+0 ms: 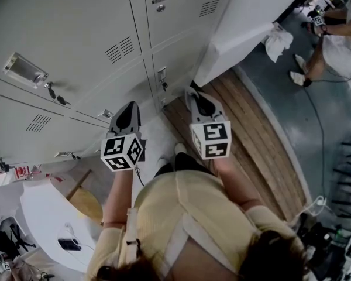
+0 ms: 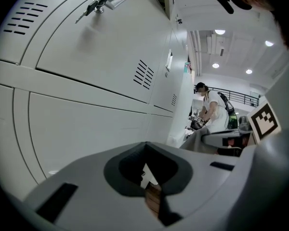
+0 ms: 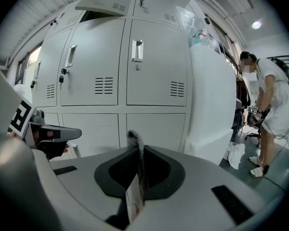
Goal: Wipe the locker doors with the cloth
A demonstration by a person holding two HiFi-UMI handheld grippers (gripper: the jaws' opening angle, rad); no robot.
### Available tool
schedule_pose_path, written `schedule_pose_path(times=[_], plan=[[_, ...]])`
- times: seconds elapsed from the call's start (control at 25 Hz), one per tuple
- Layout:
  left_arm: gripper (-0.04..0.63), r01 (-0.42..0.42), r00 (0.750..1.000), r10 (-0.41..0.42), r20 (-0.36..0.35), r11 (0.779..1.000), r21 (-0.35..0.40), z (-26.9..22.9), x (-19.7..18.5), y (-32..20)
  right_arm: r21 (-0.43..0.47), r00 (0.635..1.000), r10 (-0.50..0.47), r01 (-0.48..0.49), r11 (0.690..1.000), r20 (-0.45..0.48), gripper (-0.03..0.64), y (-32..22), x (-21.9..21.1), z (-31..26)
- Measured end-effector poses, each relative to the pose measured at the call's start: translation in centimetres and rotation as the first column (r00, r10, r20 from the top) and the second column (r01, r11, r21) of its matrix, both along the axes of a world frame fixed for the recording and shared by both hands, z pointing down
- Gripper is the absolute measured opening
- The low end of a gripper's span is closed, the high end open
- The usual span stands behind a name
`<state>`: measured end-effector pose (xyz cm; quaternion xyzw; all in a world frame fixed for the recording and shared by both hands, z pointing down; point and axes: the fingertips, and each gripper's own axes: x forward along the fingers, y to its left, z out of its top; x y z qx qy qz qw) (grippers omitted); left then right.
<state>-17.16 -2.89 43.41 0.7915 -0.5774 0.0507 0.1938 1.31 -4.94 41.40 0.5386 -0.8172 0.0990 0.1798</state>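
Grey locker doors (image 1: 76, 34) fill the upper left of the head view and stand in front of both grippers (image 3: 156, 66) (image 2: 86, 57). My right gripper (image 1: 194, 95) points at the lower lockers near the floor. It is shut on a thin grey cloth (image 3: 134, 141) whose tip pokes up between the jaws of the right gripper (image 3: 135, 153). My left gripper (image 1: 127, 109) hovers beside it, close to a lower door. The left gripper (image 2: 145, 150) looks shut with nothing in it. Neither gripper touches a door.
Keys (image 1: 54, 92) hang from a lock at the left. A white panel (image 1: 251, 16) ends the locker row. A white rag (image 1: 278, 41) lies on the floor by a standing person (image 1: 339, 40). Wooden boards (image 1: 251, 145), a cable (image 1: 323, 139) and a white table (image 1: 47, 221) lie below.
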Motion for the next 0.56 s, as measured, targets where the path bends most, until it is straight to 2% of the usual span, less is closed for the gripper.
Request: schedule_pose_path(times=[0.2,0.56], plan=[[-0.008,-0.009,1.0,0.009,-0.01,1.0,-0.01,0.2,-0.2,-0.1,0.01,0.999,-0.003,0.004,1.0,-0.037,0.015,-0.3,0.6,0.7],[-0.008,-0.013,1.0,0.012,-0.022,1.0,-0.008,0.2,-0.4,0.0,-0.008,0.999,-0.007,0.007,1.0,-0.034,0.015,-0.3,0.5,1.1]])
